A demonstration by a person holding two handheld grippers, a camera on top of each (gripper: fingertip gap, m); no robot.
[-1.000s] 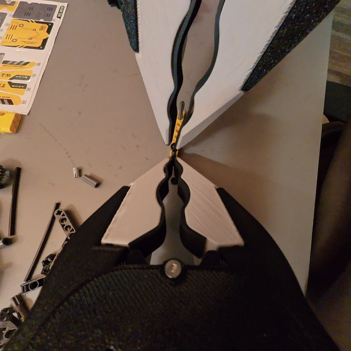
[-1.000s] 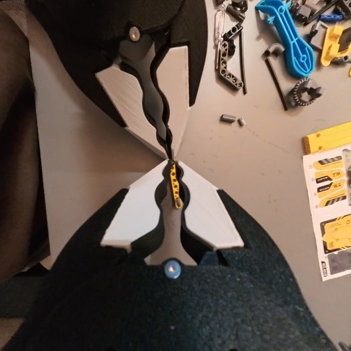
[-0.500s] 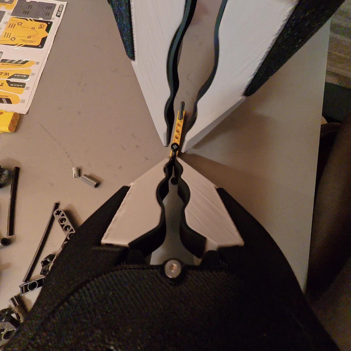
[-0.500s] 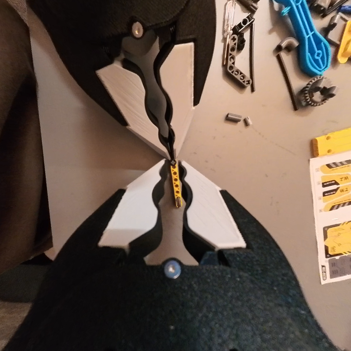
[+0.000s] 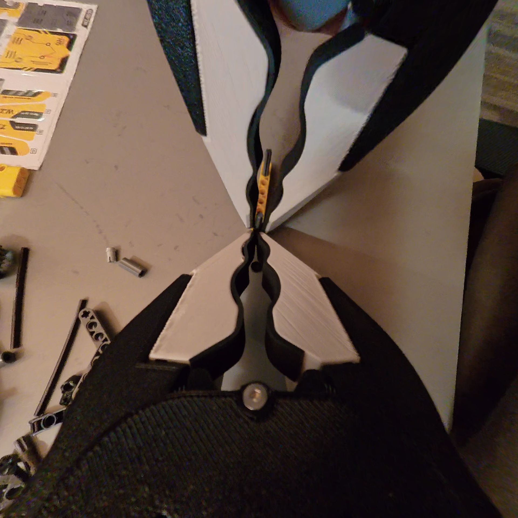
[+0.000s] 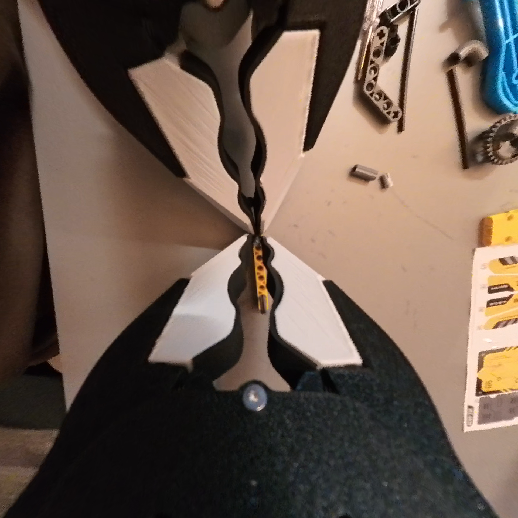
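Note:
My two grippers meet tip to tip above the grey table (image 5: pixel 145 173). My right gripper (image 6: pixel 256 238) is shut on a thin yellow beam with holes (image 6: pixel 261 276), which lies lengthwise between its fingers; the beam also shows in the left wrist view (image 5: pixel 263 190). My left gripper (image 5: pixel 253 238) is shut on a small black pin (image 5: pixel 255 266) whose tip sits at the near end of the beam. In the right wrist view the left gripper (image 6: pixel 253 224) comes down from the top. Where the pin meets the beam is mostly hidden by the fingertips.
Loose parts lie on the table: two small grey sleeves (image 5: pixel 131 266), black axles (image 5: pixel 19 297), a grey angled beam (image 6: pixel 381 64), a gear (image 6: pixel 501 145), a blue tool (image 6: pixel 499 56), a yellow brick (image 5: pixel 12 180) and a sticker sheet (image 6: pixel 493 336). The table edge (image 5: pixel 462 252) is close by. The grippers are tip to tip, or close to it. Left tips and right tips are each some 15 centimetres from the gear (image 6: pixel 501 145).
The two grippers have closed the small gap between them and the tips now touch. The black pin's end, visible at the beam's end before, is now hidden between the fingertips.

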